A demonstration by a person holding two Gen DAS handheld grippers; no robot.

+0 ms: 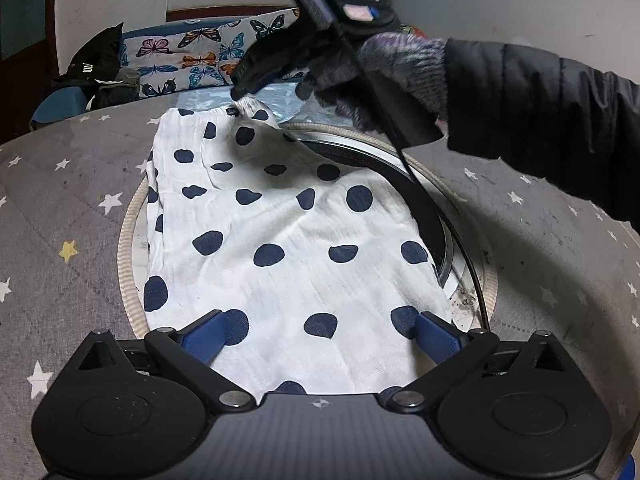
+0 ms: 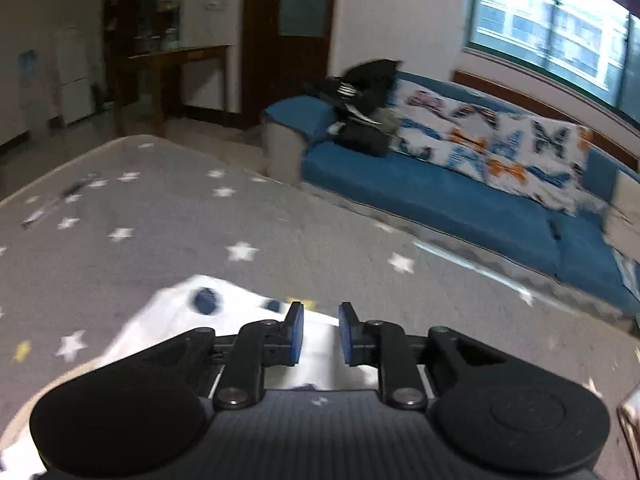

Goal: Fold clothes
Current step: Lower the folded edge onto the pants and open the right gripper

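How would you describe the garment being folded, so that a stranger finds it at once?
Find the grey star-patterned cover and the round opening at its centre. Across that lies the garment. It is the only white cloth with big navy dots.

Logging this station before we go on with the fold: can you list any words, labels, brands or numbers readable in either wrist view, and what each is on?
No text is readable in either view.
Black bag on the blue sofa: a white mark, too small to read.
Right gripper: pale print on its finger, too blurred to read.
Polka-dot garment: a small dark tag at the pinched edge, illegible.
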